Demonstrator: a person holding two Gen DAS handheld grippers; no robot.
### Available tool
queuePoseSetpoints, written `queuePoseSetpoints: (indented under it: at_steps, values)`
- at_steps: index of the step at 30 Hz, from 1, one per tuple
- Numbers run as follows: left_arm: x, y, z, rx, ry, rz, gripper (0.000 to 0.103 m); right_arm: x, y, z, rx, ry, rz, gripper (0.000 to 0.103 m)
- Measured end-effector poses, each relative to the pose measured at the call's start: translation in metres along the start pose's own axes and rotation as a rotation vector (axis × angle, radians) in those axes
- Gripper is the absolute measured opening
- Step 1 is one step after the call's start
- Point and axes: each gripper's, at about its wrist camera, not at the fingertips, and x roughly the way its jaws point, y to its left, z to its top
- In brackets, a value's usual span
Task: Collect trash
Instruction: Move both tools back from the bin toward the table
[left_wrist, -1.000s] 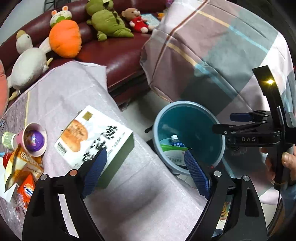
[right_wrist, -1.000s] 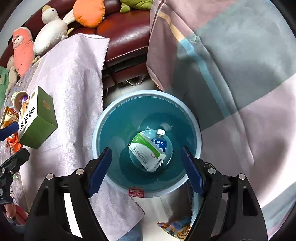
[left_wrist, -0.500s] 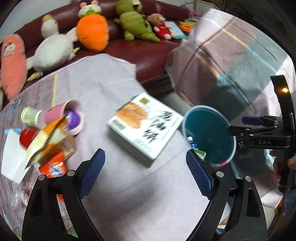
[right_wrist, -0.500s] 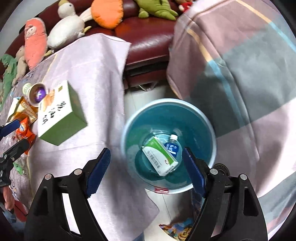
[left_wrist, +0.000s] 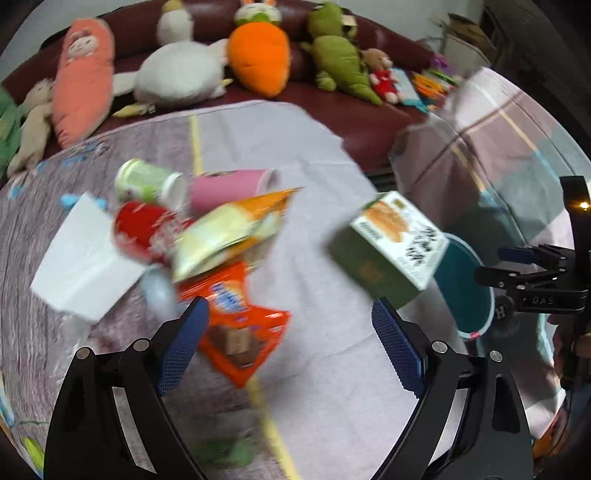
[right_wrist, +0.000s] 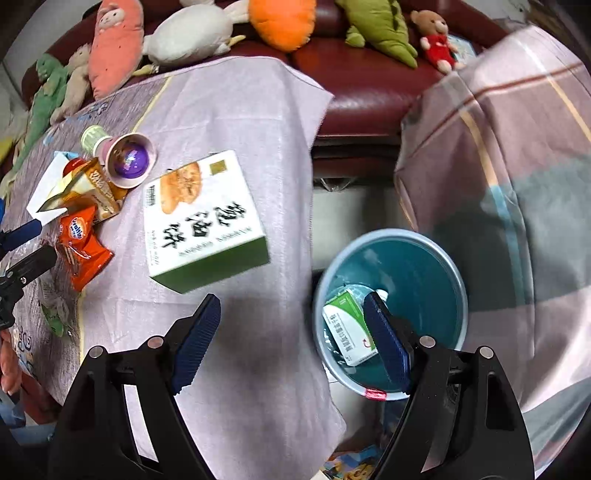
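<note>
- Seen only from the right wrist: white-green carton (right_wrist: 349, 328) lying inside teal bin (right_wrist: 436, 258), down past the cloth's right edge.
- Left gripper (left_wrist: 291, 347) and right gripper (right_wrist: 295, 339) both spread wide, empty.
- Biscuit box (right_wrist: 203, 218) near that edge; orange wrapper (left_wrist: 240, 332) far left; bare cloth between.

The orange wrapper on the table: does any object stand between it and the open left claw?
Nothing visible does. The orange wrapper lies flat on the cloth just ahead of the left claw, which is open and empty. The yellow snack bag and red can lie beyond it, not in between.
</note>
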Motion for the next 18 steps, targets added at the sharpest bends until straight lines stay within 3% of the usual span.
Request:
queuePoseSetpoints:
  at_steps: [5, 18]
  values:
    - [0.0, 0.033, -0.001, -0.071, 0.01, 0.036, 0.09, 0.008, 0.018, 0.01, -0.032, 0.014, 0.005, 0.076]
    - [0.007, 0.048, 0.021, -0.056, -0.001, 0.085, 0.09, 0.025, 0.021, 0.044, -0.057, 0.025, 0.07, 0.08]
